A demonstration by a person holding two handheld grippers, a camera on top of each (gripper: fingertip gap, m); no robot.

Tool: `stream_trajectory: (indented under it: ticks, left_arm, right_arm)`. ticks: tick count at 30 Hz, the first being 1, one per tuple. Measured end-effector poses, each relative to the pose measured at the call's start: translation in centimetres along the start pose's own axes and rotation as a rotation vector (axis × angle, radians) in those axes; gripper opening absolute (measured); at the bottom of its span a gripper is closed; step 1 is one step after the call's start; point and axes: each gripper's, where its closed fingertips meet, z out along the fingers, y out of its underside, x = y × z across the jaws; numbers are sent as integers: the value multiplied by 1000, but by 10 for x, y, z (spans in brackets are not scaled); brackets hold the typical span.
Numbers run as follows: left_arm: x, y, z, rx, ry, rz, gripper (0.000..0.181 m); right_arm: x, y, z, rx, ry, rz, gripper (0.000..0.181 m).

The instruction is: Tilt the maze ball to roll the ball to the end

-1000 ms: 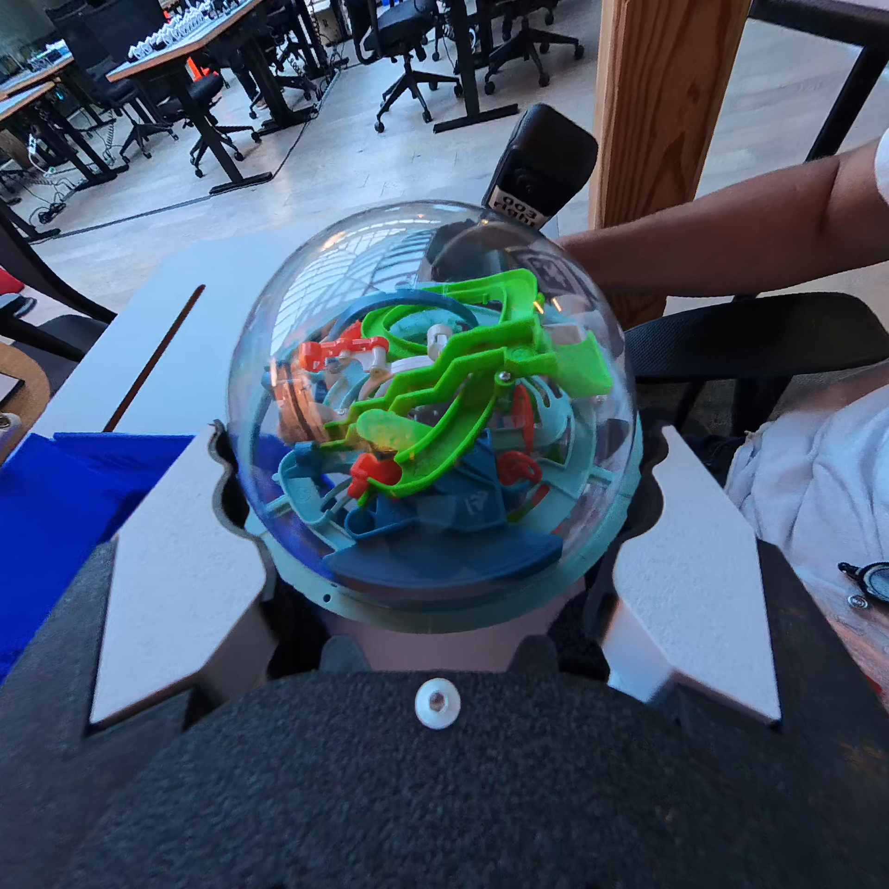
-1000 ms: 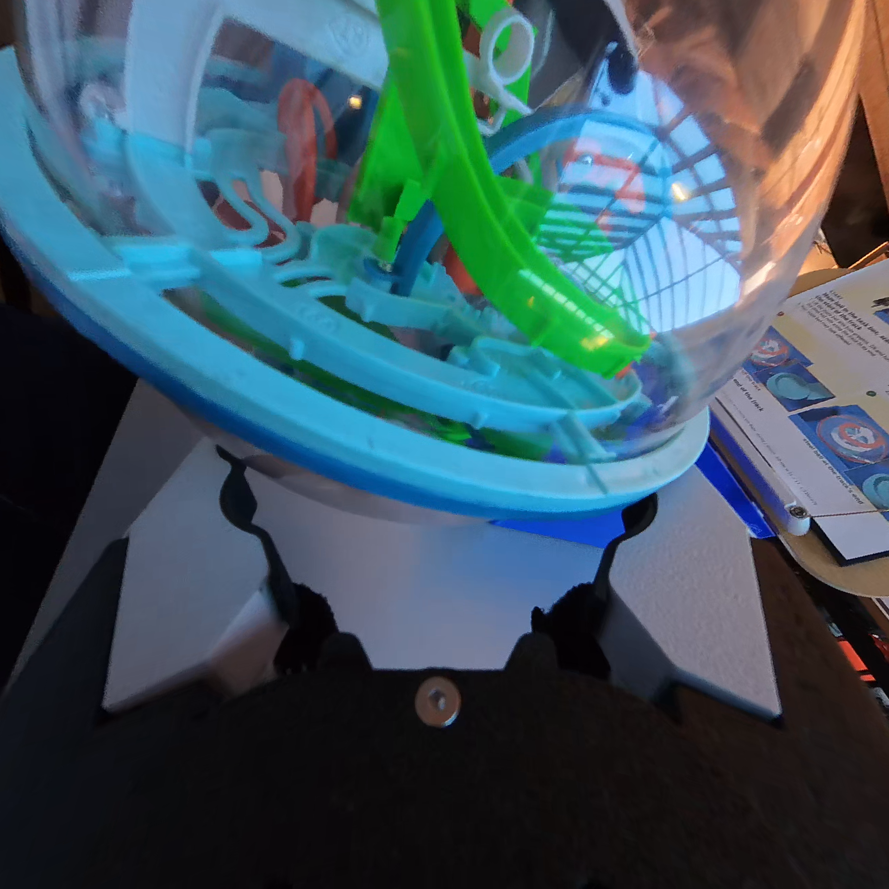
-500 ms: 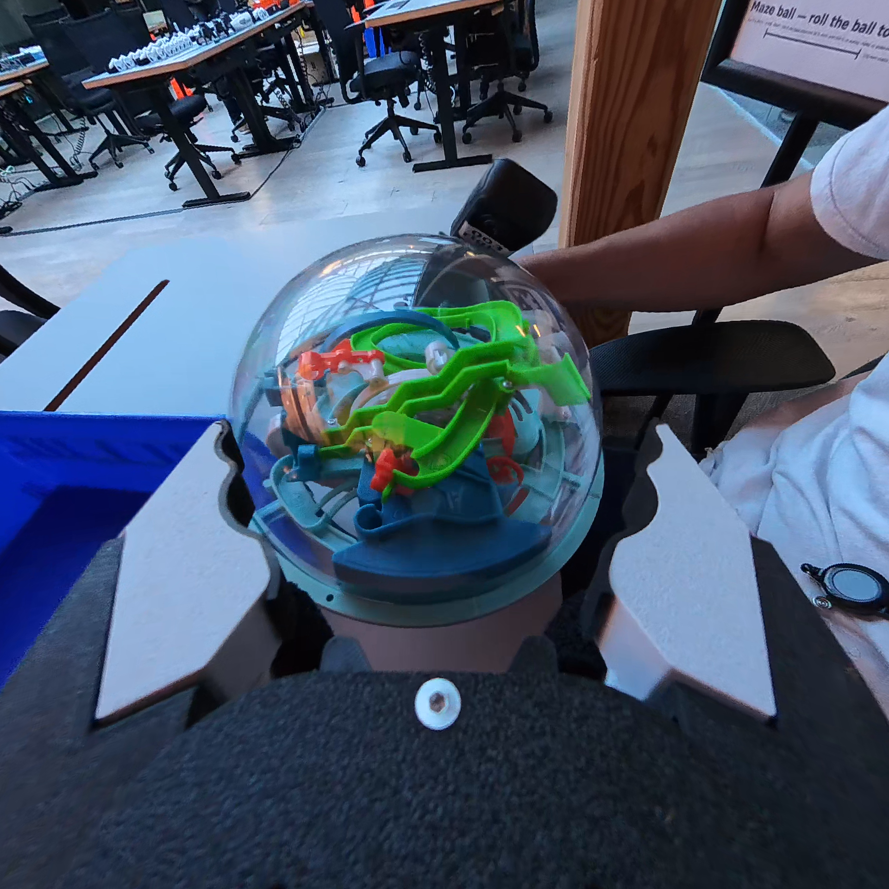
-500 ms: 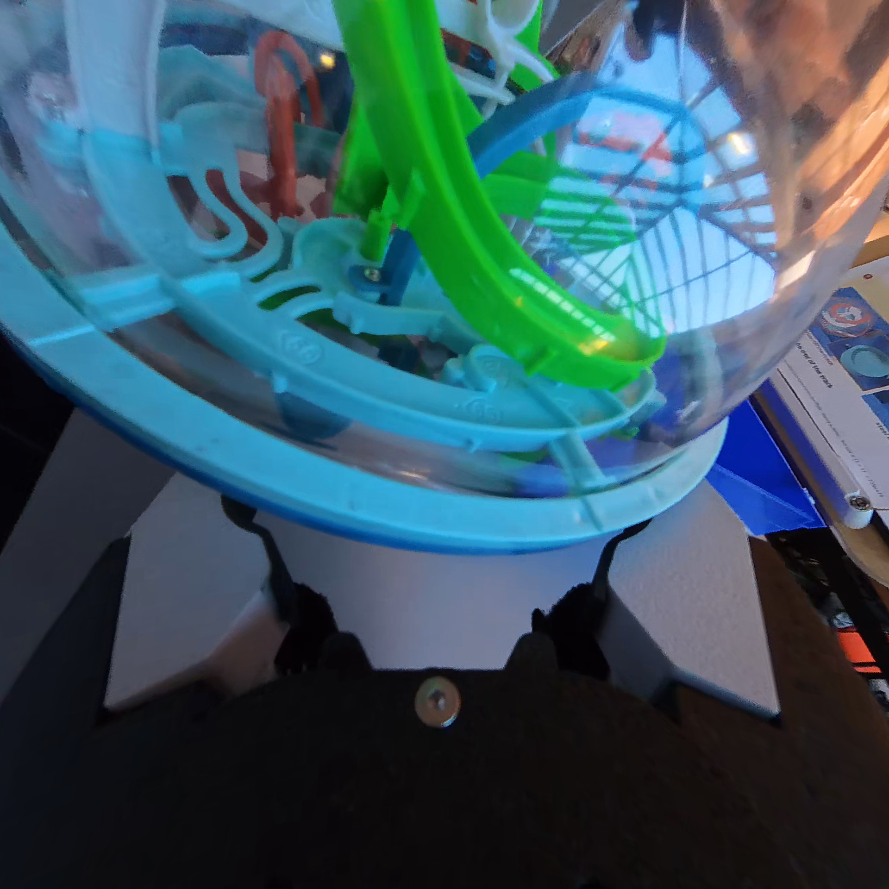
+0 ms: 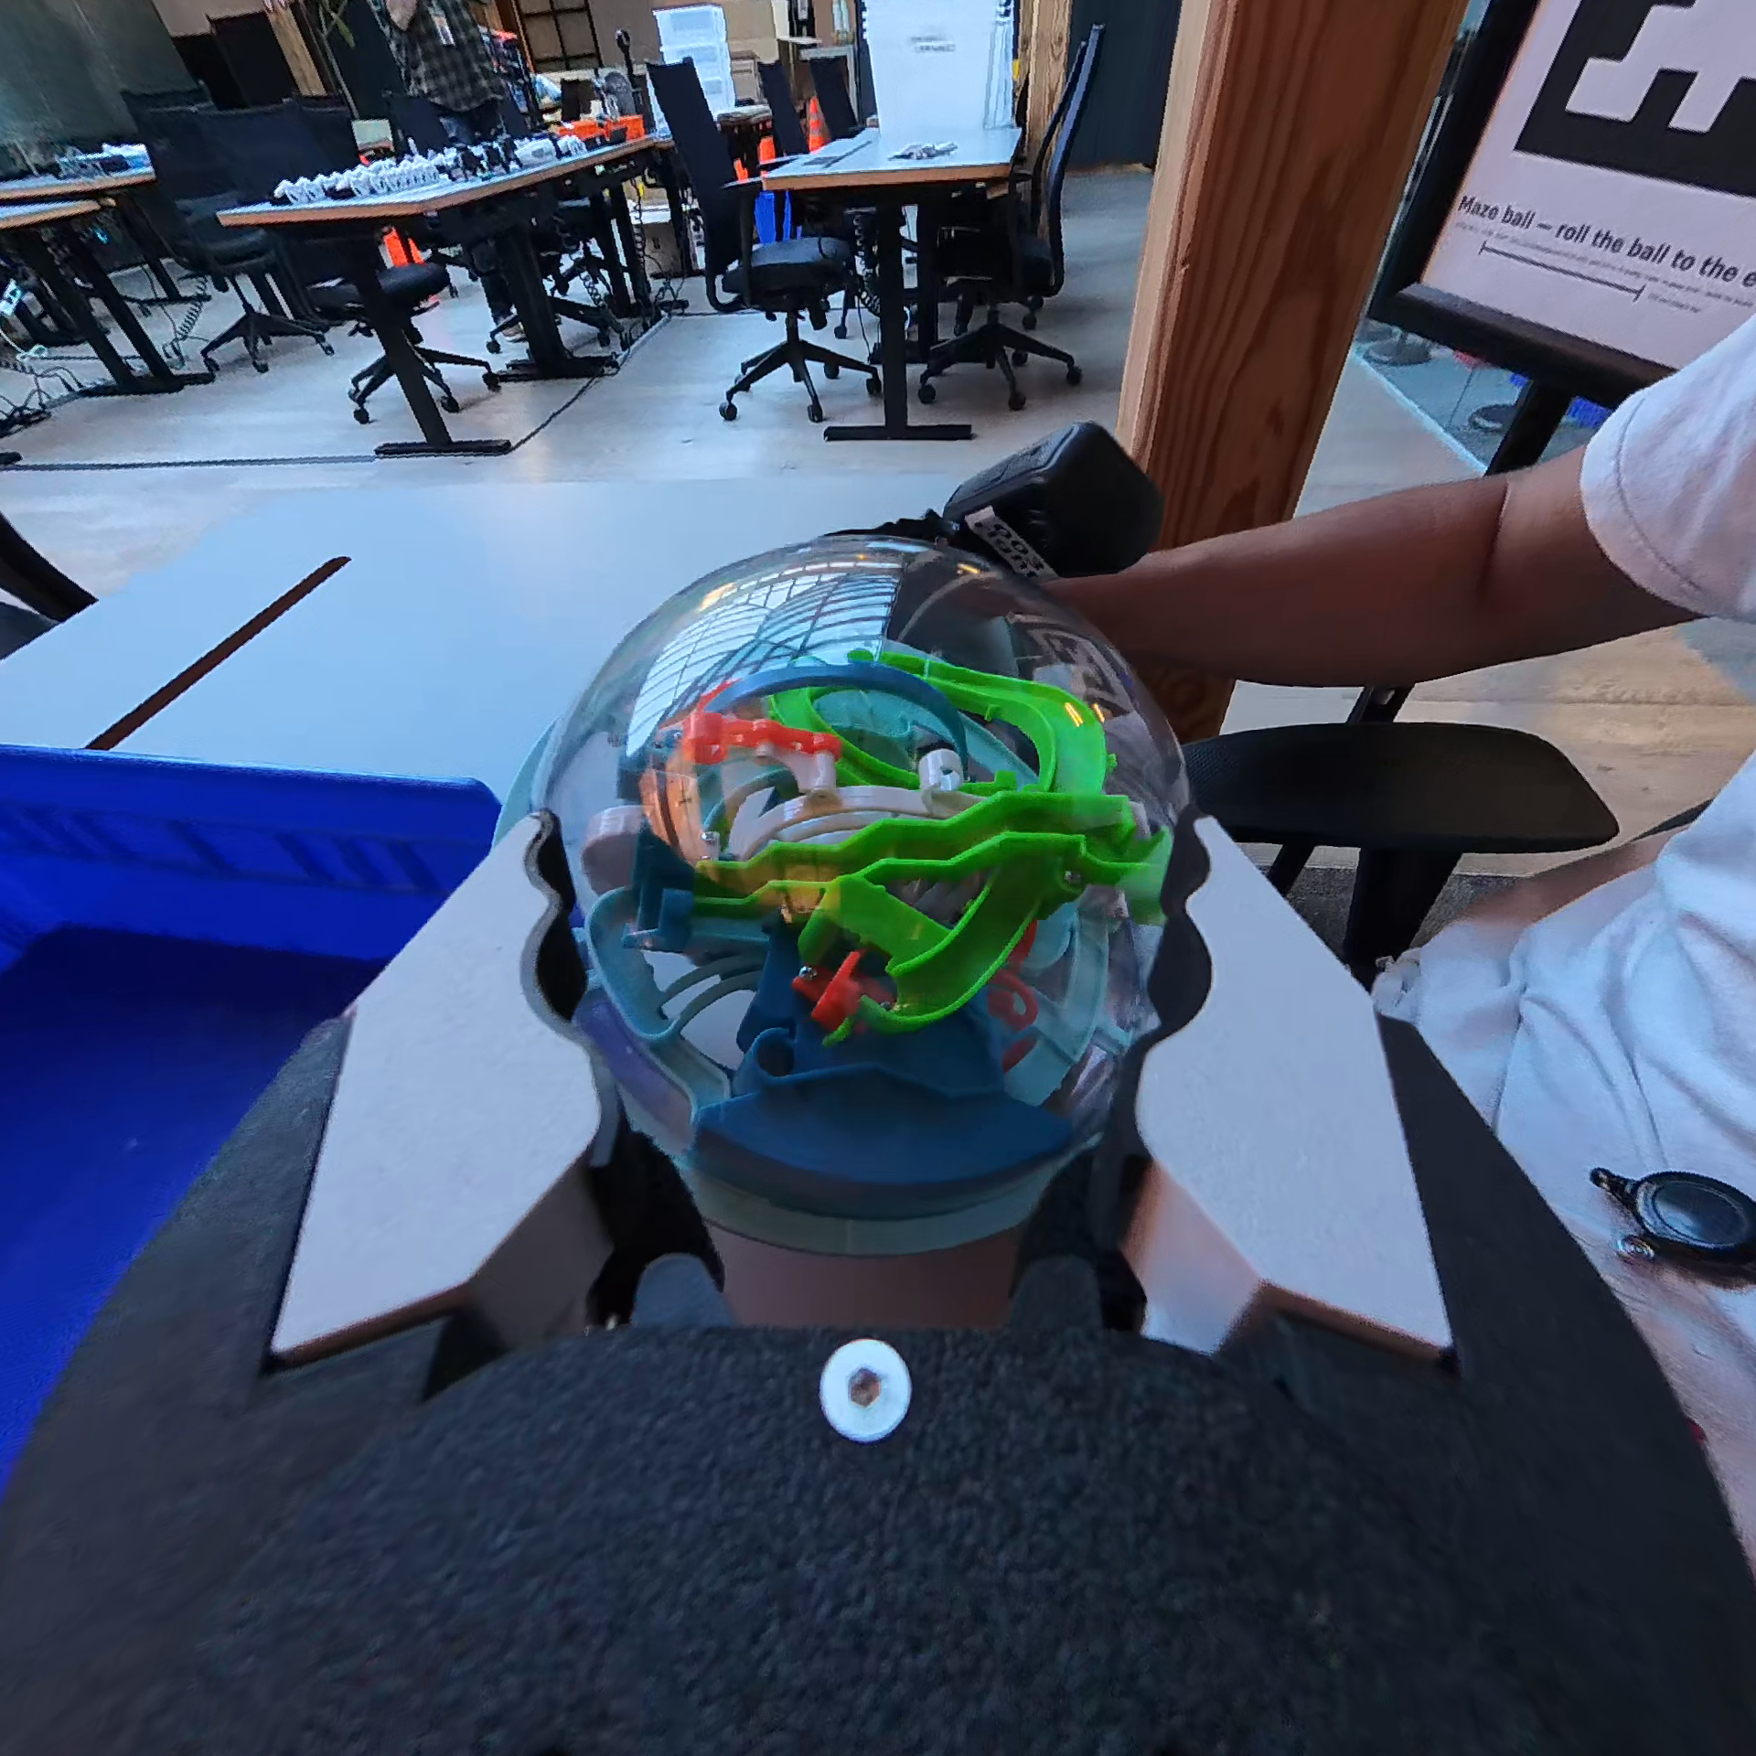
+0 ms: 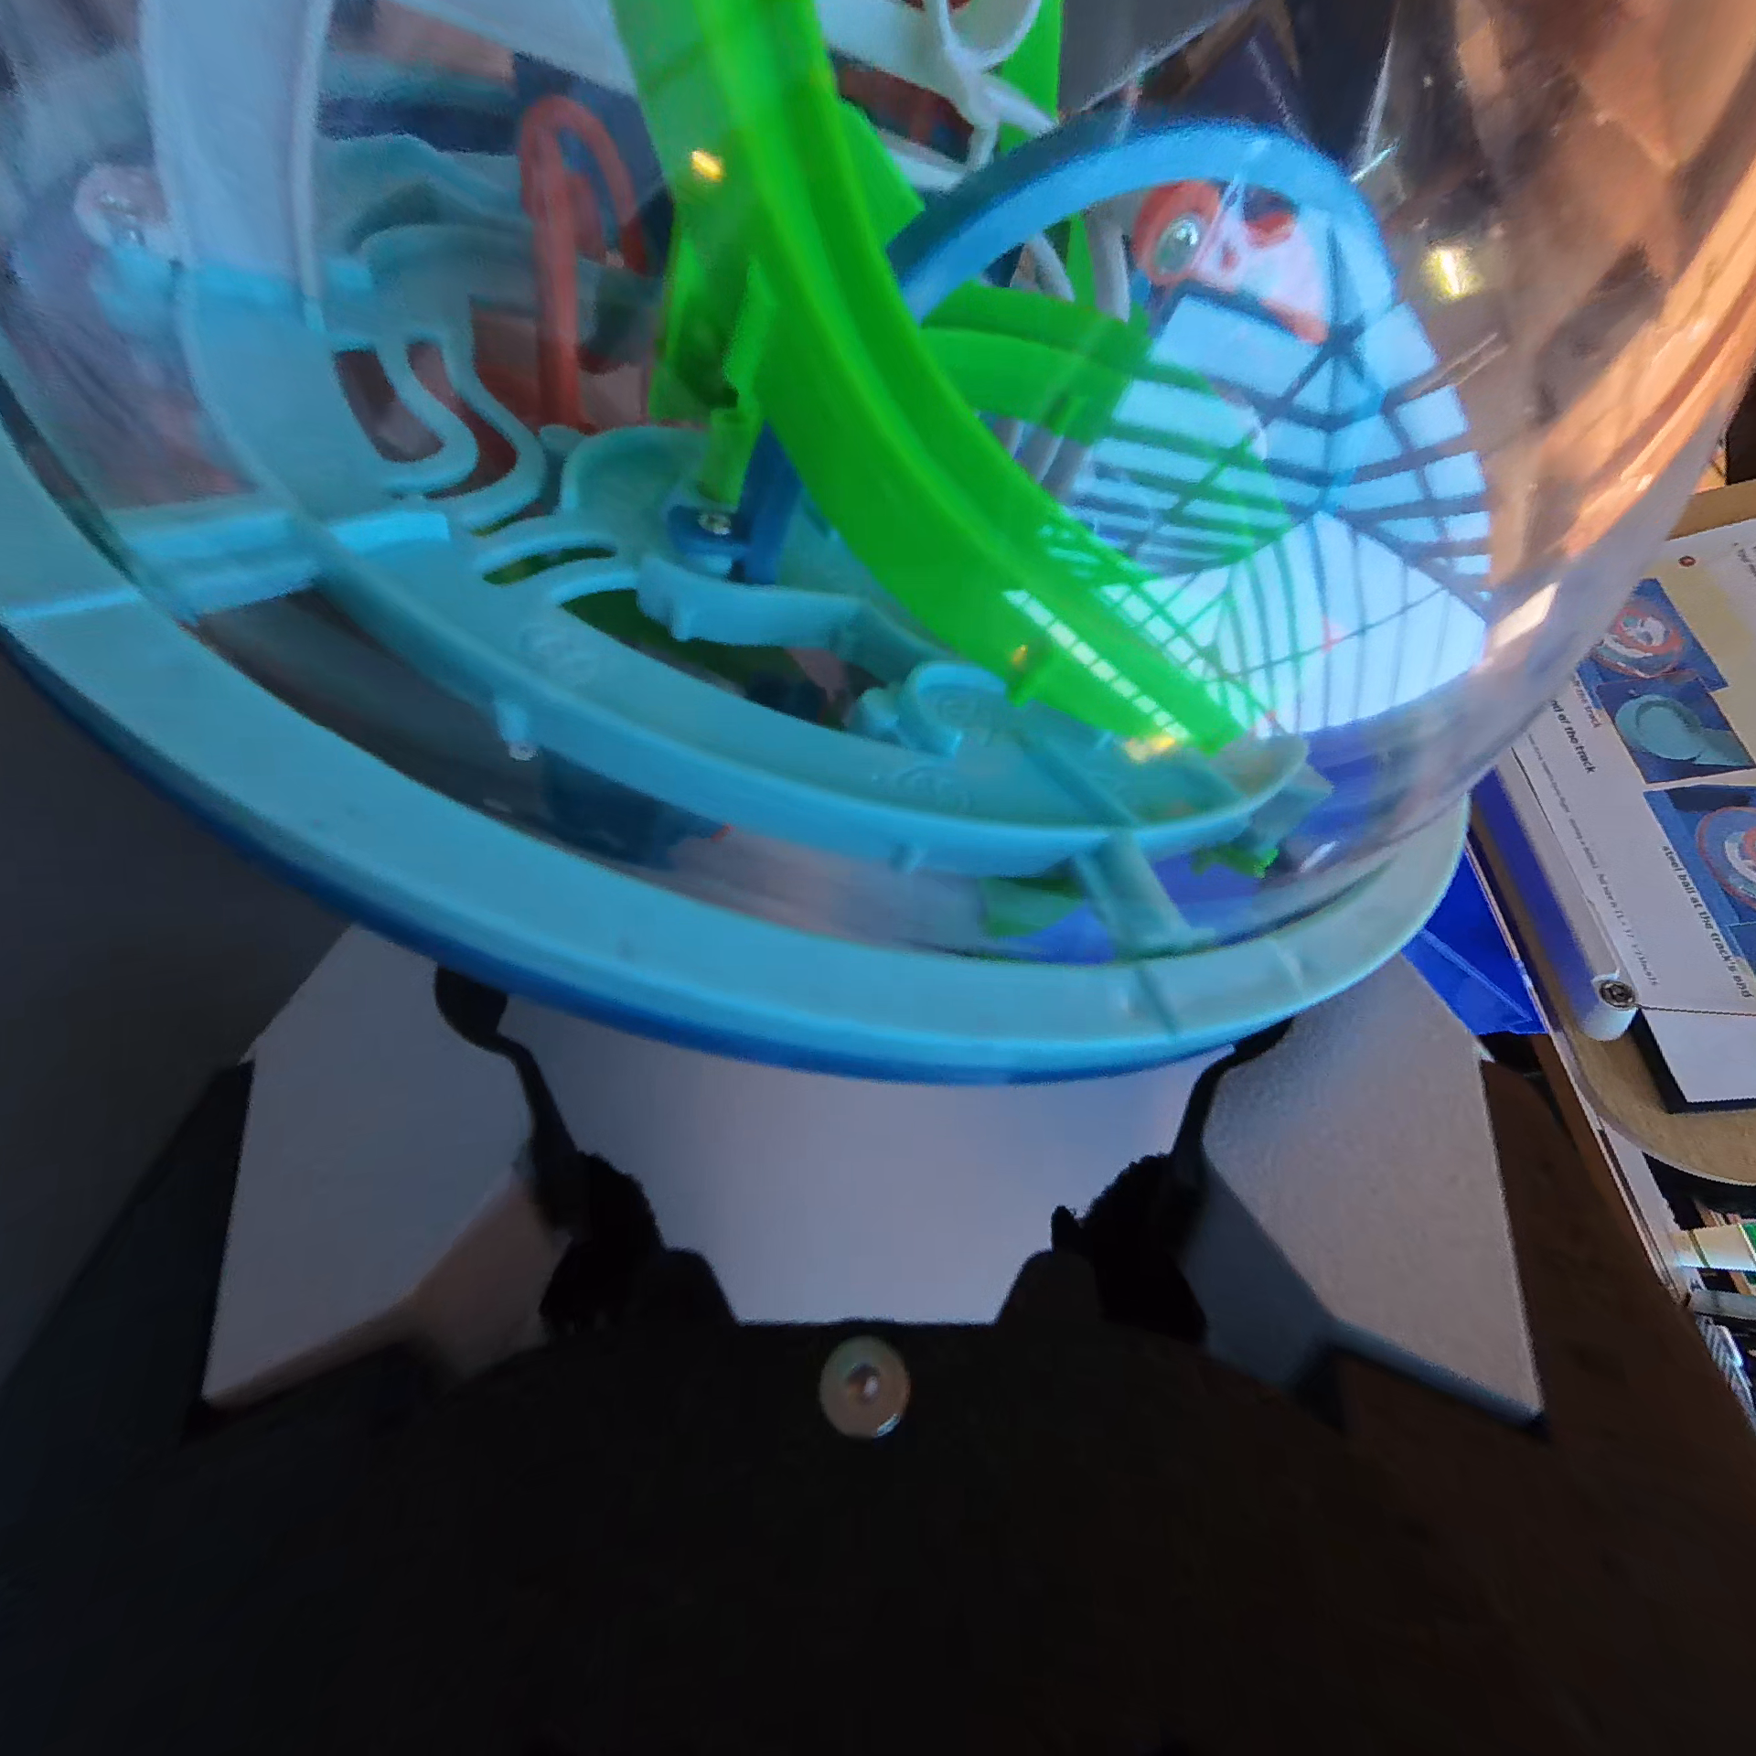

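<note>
left wrist view: the maze ball (image 5: 860, 855), a clear sphere filled with green, blue, white and red-orange tracks, is held between the two pale fingers (image 5: 447, 1074) of the left gripper (image 5: 863, 950), which are closed against its sides. the sphere is seen above a grey table top (image 5: 399, 618) crossed by a dark slot. a blue bin (image 5: 171, 931) sits at the left, just beside the sphere. behind the sphere the black body of the right gripper (image 5: 1055, 499) is seen, with a bare forearm (image 5: 1330, 589) reaching to it from the right. a wooden post (image 5: 1264, 238) rises behind the arm, and a black chair seat (image 5: 1397, 789) is seen below it. a printed sign (image 5: 1615, 162) on a dark stand stands at the upper right. the room beyond is an open workspace with a pale floor (image 5: 665, 418), rows of desks (image 5: 428, 190) and black office chairs (image 5: 798, 266).

right wrist view: the sphere (image 6: 760, 475) fills the upper frame, very close and partly blurred, and its light blue rim (image 6: 665, 950) lies across the tips of the right gripper (image 6: 860, 1026). its fingers (image 6: 361, 1169) are spread fairly wide; whether the sphere is pinched or only rested on them cannot be told. a printed sheet (image 6: 1672, 808) on a wooden board (image 6: 1634, 1121) lies at the right, near the blue bin (image 6: 1482, 950). the small ball inside the maze cannot be picked out with certainty.
</note>
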Motion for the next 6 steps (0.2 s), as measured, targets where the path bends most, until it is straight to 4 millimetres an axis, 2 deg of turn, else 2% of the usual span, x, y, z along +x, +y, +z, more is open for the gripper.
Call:
stream_trajectory:
  ticks: [6]
  left_arm:
    - [-5, 1, -2, 28, 7, -22, 118]
  right_arm:
    - [1, 0, 1, -4, 0, -3, 154]
